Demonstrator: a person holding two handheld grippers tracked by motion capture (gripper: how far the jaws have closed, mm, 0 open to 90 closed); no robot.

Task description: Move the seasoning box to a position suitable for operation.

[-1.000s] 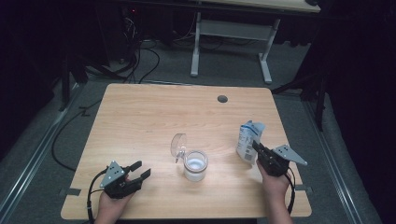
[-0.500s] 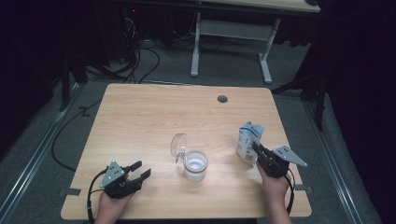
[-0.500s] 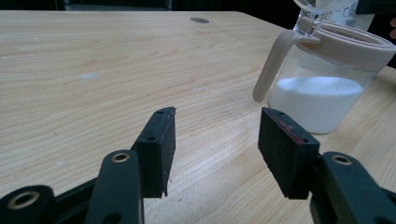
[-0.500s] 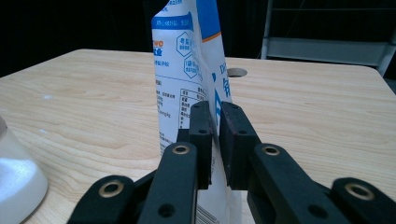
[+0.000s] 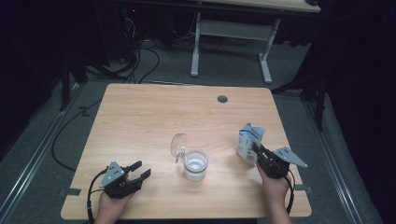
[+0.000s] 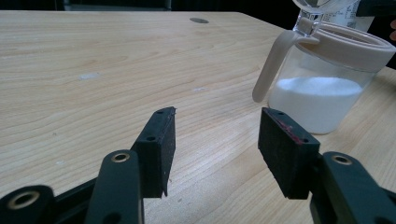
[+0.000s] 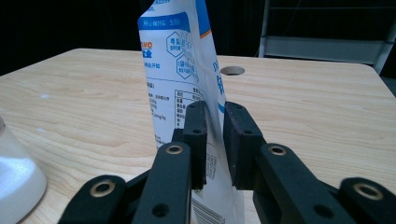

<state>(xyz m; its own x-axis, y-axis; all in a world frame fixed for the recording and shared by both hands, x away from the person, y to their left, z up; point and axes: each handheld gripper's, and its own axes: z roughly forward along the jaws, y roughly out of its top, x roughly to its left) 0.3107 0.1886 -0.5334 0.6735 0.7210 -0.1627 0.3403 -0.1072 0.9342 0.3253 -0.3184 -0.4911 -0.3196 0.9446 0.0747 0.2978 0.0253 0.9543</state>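
Observation:
A white and blue bag (image 5: 250,139) stands upright on the table at the right. My right gripper (image 5: 254,151) holds its near edge. Up close, the bag (image 7: 177,60) runs between both pads, which touch it while the jaws have just been opening. A clear jar (image 5: 194,165) with white powder sits at the table's middle front, its round lid (image 5: 178,145) tipped up on the hinge. My left gripper (image 5: 140,170) rests at the front left, open with nothing between its jaws. In the left gripper view the jar (image 6: 322,93) is just ahead to the right of my left gripper (image 6: 215,140).
The wooden table (image 5: 154,121) has a round cable hole (image 5: 222,99) near its far edge. Cables lie on the grey floor (image 5: 56,140) to the left. A white desk frame (image 5: 231,32) stands behind the table.
The bag stands slightly more upright beside the right gripper. Both hands and the jar have kept their places.

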